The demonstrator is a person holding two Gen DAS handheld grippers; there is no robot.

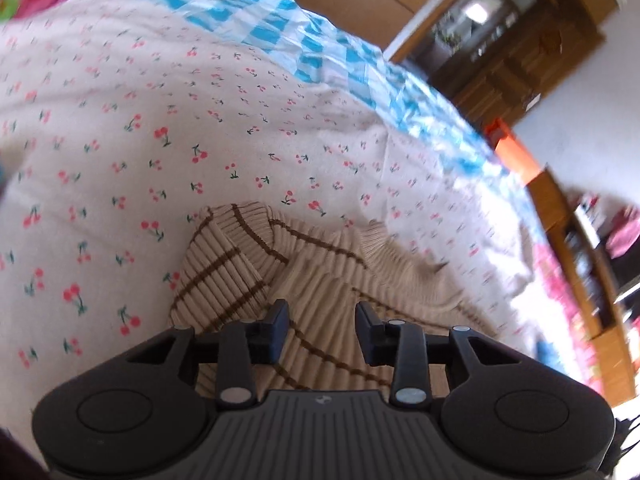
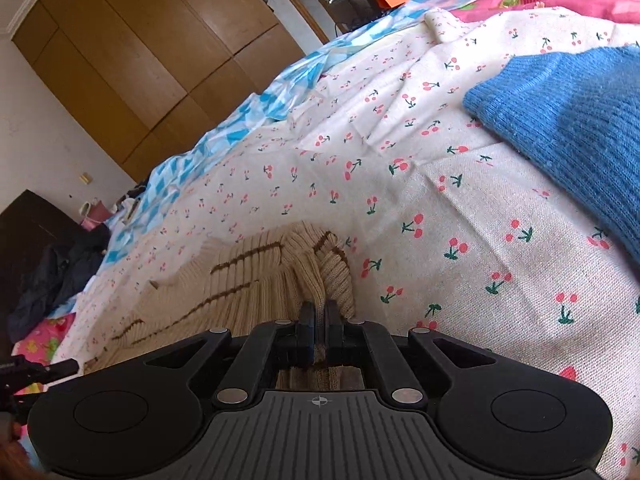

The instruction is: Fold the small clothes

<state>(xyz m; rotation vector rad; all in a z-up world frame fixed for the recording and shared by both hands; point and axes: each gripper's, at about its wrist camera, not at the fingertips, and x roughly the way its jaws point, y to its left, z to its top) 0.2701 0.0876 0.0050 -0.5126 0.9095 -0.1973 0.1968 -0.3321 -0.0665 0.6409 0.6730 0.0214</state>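
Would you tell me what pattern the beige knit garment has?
Thin dark brown stripes on ribbed beige knit garment, clearest in the left wrist view.

L hand-held gripper (image 1: pixel 322 320) fingers spread apart; R hand-held gripper (image 2: pixel 319 316) fingers pinched together.

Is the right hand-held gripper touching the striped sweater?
Touching. The right wrist view shows the right hand-held gripper pinching a fold of the striped sweater between its nearly closed fingers.
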